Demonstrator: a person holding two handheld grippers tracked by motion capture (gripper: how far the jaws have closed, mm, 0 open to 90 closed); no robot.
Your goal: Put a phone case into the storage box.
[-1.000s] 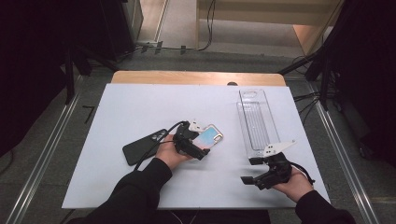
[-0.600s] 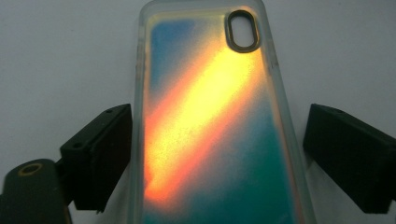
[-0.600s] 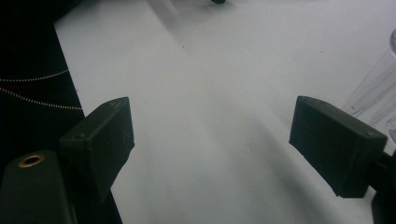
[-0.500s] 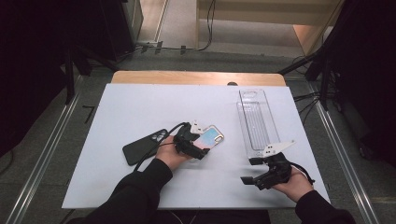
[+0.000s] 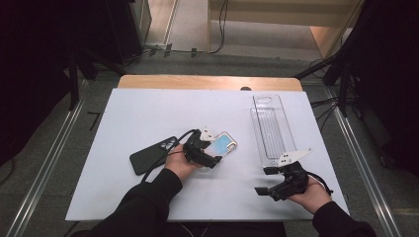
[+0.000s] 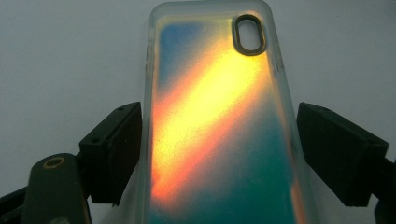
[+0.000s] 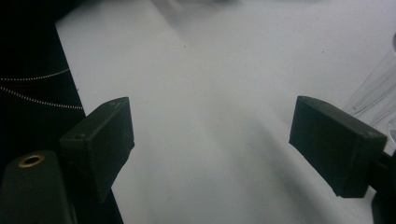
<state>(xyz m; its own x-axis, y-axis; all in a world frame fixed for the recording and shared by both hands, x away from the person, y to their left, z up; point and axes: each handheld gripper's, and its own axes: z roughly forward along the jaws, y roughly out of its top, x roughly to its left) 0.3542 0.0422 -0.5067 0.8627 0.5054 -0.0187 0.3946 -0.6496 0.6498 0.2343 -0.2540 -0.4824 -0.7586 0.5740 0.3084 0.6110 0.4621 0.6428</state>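
Note:
An iridescent phone case [image 6: 219,116] with a clear rim and an oval camera hole lies on the white table [image 5: 148,113], just left of centre [image 5: 226,144]. My left gripper [image 5: 213,151] reaches over its near end. Its jaws have just been closing with the case between them, and both pads [image 6: 114,149] now rest against the case's long sides. My right gripper [image 5: 264,180] hovers low at the front right, open, with bare table between its pads [image 7: 100,140].
A black phone [image 5: 153,156] lies face down left of my left hand. A long clear plastic tray [image 5: 272,128] stands at the right, just beyond the right gripper, and its edge [image 7: 378,88] shows in the right gripper view. The table's front edge is close to both forearms.
The left gripper's jaws look slightly narrower around the case. Neither hand has shifted across the table.

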